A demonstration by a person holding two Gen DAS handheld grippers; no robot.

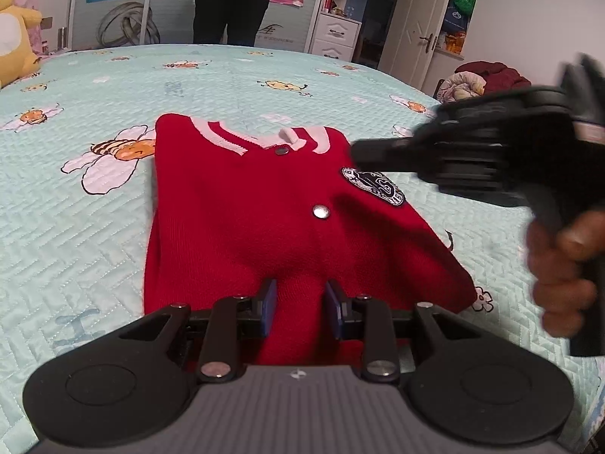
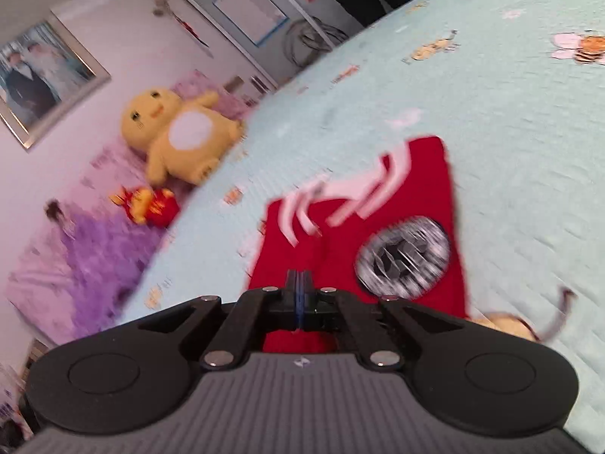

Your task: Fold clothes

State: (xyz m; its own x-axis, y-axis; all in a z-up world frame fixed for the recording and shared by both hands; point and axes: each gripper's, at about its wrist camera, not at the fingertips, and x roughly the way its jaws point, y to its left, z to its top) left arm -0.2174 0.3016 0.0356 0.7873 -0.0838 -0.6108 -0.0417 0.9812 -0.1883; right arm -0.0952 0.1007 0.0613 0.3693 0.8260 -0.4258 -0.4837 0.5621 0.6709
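Note:
A red knit cardigan (image 1: 264, 204) with a white-striped collar, metal snap buttons and a round black-and-white badge lies folded narrow on the bed. My left gripper (image 1: 300, 308) is open, its blue pads (image 1: 269, 308) either side of a raised fold at the cardigan's near edge. My right gripper (image 2: 299, 295) is shut with nothing between its fingers, and hovers over the cardigan (image 2: 397, 196) near the badge. It also shows in the left wrist view (image 1: 357, 153) at the right, blurred, above the badge.
The bed has a light blue quilt (image 1: 75, 208) printed with bees. A yellow plush toy (image 2: 177, 136) and a small red toy (image 2: 151, 204) sit by the bed's head. A person in black (image 1: 230, 0) stands beyond the far edge.

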